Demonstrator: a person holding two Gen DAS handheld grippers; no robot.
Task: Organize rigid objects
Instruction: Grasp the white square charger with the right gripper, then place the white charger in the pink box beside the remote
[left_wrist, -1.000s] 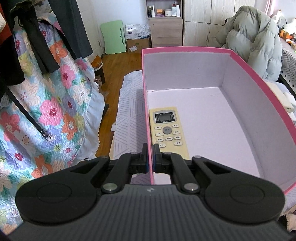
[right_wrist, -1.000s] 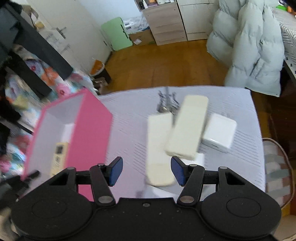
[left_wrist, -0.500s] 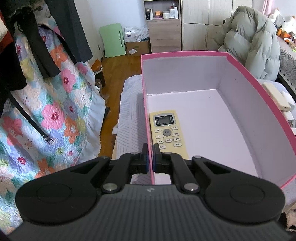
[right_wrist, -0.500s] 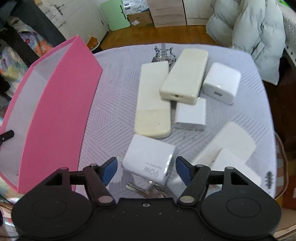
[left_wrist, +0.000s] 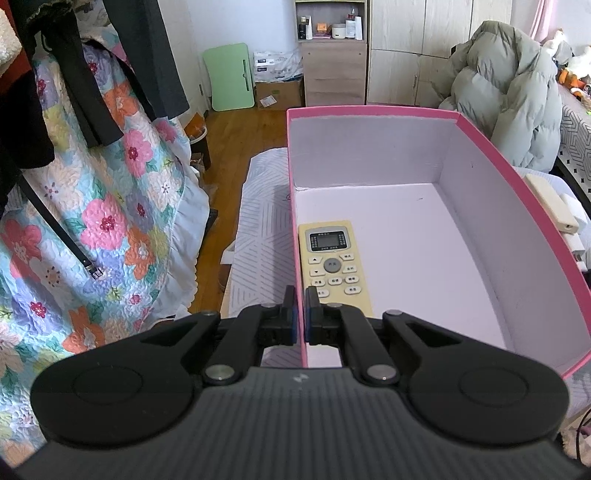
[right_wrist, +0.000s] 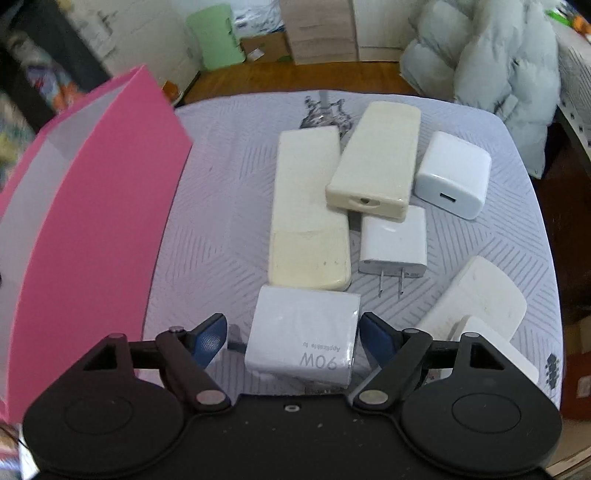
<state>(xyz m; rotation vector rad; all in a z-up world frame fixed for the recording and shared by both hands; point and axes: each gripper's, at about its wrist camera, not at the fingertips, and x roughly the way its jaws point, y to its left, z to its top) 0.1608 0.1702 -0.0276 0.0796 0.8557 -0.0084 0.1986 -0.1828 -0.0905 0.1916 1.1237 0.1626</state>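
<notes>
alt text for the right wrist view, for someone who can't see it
The right gripper, jaws open, straddles a white 90W charger block lying on a grey patterned table cover, its pads not touching the block. Beyond lie two cream remotes, one leaning on the other, and several white chargers; a pink box stands at the left.
</notes>
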